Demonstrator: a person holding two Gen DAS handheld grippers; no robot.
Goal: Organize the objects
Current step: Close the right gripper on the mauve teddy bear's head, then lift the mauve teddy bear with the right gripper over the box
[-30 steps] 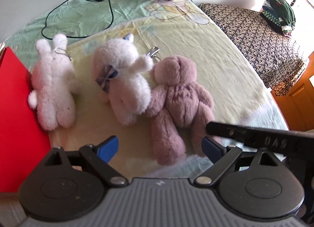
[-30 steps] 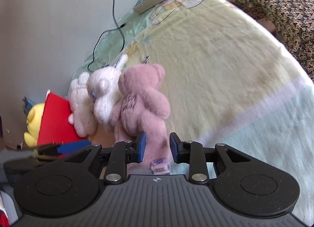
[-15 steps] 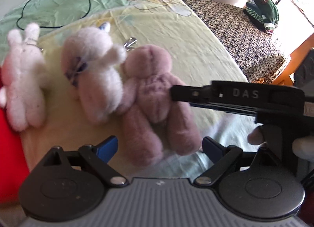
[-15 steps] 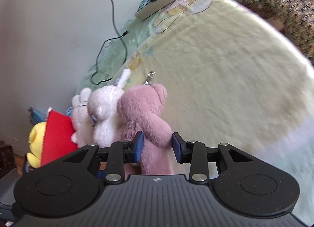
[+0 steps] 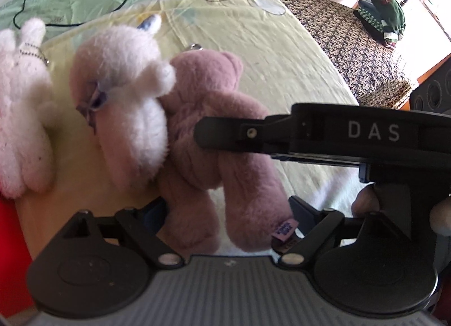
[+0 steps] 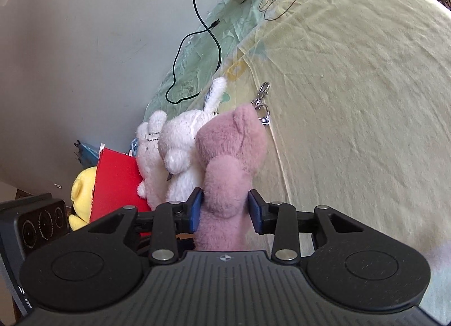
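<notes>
- Gripping the pink bear (image 6: 231,157) is the step in hand; the right gripper (image 6: 225,210) has its blue pads pressed on the toy's body
- the left gripper (image 5: 225,213) is spread wide, the bear's legs between its fingers, grasping nothing
- the bear lies on the yellow sheet (image 6: 352,86), touching the white bunny (image 6: 180,140)
- next, I judge, a clean lift; the keyring clip (image 6: 262,103) may snag

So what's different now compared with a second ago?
The right claw has pushed forward and now straddles the pink teddy's limb; whether it grips is unclear. The left claw moved closer, open around its legs. The two white plush toys and red box stayed put.
</notes>
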